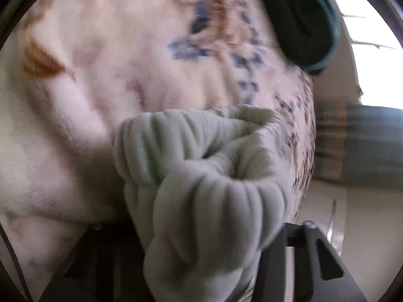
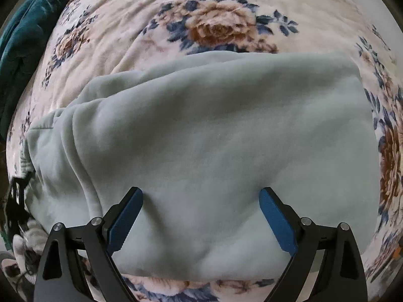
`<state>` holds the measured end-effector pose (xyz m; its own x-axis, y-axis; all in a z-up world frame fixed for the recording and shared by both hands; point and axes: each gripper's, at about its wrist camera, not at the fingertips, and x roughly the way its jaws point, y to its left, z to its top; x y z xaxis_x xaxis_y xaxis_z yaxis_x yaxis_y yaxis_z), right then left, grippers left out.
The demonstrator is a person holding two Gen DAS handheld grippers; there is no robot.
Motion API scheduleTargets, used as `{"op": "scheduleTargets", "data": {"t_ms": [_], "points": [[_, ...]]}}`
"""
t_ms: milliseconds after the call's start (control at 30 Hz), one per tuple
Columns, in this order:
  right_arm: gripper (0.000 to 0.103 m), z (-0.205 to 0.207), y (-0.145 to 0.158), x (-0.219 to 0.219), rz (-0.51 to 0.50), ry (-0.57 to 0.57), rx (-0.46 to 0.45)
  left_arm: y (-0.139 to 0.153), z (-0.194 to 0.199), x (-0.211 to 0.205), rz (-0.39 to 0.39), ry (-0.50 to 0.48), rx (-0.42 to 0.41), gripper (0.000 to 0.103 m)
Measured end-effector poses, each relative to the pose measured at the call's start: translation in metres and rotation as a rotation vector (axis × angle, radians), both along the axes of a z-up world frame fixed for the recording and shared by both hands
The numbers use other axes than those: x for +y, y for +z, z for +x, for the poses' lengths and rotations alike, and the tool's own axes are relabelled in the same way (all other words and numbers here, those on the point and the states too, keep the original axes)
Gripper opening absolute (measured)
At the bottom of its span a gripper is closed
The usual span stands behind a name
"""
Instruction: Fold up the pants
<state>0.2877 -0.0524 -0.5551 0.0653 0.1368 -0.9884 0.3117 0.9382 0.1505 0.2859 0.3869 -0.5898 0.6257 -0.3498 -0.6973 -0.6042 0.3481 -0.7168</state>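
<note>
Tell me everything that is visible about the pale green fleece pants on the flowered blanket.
The pale green fleece pants look soft, thick and plain. They lie folded into a broad, fairly flat layer on the cream blanket with brown and blue flowers, with rounded folds at their left side. The right gripper points down over them, open, its blue pads against the cloth. In the left wrist view a ribbed, gathered end of the pants is bunched in the left gripper, whose pads the fabric hides.
</note>
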Motion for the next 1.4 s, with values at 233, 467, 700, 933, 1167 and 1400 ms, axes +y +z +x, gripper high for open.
{"op": "scheduleTargets", "data": {"t_ms": [233,467,700,933,1167,1400], "points": [[0.096,-0.009,0.011,-0.016,0.055,-0.023,-0.023,0.085,-0.003,-0.04,0.28,-0.158,-0.049,0.028],[0.096,-0.03,0.027,-0.064,0.122,-0.088,-0.056,0.16,-0.019,-0.102,0.385,-0.245,-0.163,0.026],[0.096,-0.045,0.035,-0.136,0.221,-0.184,-0.091,0.2,-0.02,-0.263,0.423,-0.523,-0.26,0.026],[0.095,-0.067,0.03,-0.22,0.266,-0.29,-0.116,0.135,-0.026,-0.456,0.468,-0.82,-0.215,0.026],[0.086,-0.106,0.02,-0.316,0.219,-0.343,-0.075,0.067,-0.025,-0.535,0.553,-0.977,-0.041,0.032],[0.094,-0.133,0.019,-0.365,0.282,-0.384,-0.103,0.133,-0.048,-0.563,0.689,-1.081,-0.104,0.102]]}}
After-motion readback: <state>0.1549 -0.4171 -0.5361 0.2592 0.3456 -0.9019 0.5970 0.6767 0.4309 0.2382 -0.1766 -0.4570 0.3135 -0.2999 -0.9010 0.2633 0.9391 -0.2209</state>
